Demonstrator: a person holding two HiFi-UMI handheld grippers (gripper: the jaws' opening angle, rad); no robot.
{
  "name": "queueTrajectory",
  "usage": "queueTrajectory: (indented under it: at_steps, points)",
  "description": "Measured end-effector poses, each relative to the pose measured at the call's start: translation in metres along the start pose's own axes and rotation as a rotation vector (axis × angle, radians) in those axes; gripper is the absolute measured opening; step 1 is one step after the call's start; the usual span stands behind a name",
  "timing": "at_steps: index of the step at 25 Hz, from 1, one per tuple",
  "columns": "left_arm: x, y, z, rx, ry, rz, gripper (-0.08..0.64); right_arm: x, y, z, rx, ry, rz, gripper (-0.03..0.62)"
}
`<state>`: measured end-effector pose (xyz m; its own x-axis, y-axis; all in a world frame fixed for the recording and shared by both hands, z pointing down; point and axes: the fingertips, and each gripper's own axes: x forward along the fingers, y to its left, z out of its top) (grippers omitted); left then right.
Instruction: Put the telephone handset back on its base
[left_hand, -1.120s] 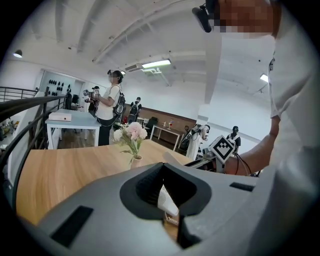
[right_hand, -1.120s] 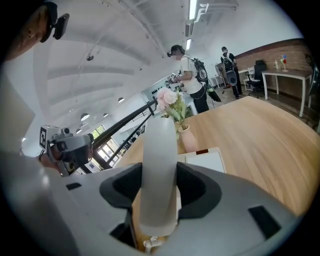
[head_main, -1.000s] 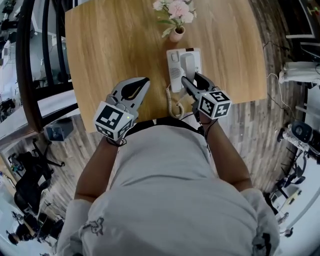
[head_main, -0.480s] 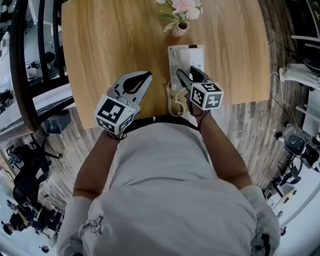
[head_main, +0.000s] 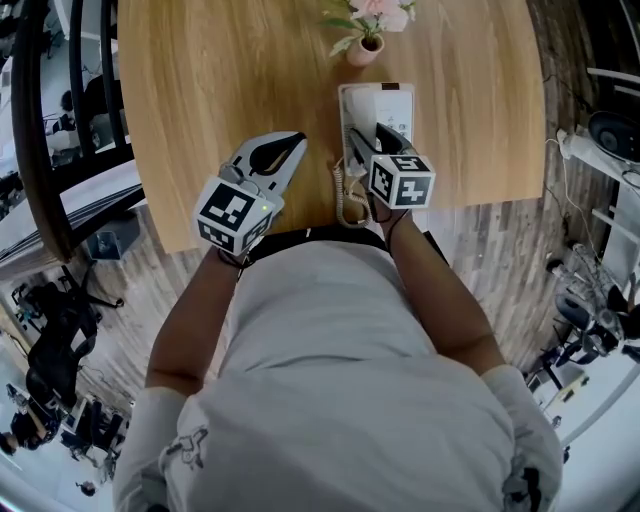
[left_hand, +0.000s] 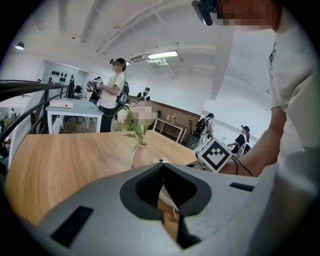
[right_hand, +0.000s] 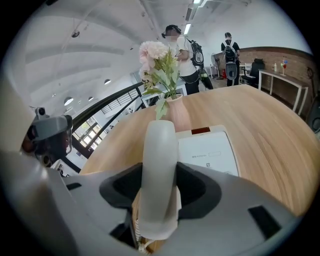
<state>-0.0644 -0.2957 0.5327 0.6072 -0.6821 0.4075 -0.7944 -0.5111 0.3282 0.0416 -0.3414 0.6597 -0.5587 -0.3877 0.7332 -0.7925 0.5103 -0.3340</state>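
Handset (right_hand: 160, 150) gripped around its middle by the right tool (right_hand: 160, 187), over the left side of the base (right_hand: 207, 152).
Jaws stand wide, pads pressing the smooth white plastic; it looks light, stiff and slippery, so this mid-body hold suits it, coiled cord (head_main: 345, 195) trailing below. Base print is too small to read. Left tool (left_hand: 162, 172) is closed on nothing above the tabletop (head_main: 220, 80).

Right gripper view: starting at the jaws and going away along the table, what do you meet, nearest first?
telephone handset between the jaws → white phone base → pink vase of flowers
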Motion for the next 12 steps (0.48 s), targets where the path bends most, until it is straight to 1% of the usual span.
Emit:
queueTrajectory:
  at_steps: [7, 12]
  points:
    - [0.005, 0.010, -0.016, 0.000, 0.026, 0.013, 0.006, 0.012, -0.002, -0.008, -0.019, 0.018, -0.054, 0.219]
    - [0.008, 0.014, -0.023, -0.005, 0.036, 0.012, 0.006, 0.016, -0.004, -0.009, -0.035, -0.004, -0.107, 0.221]
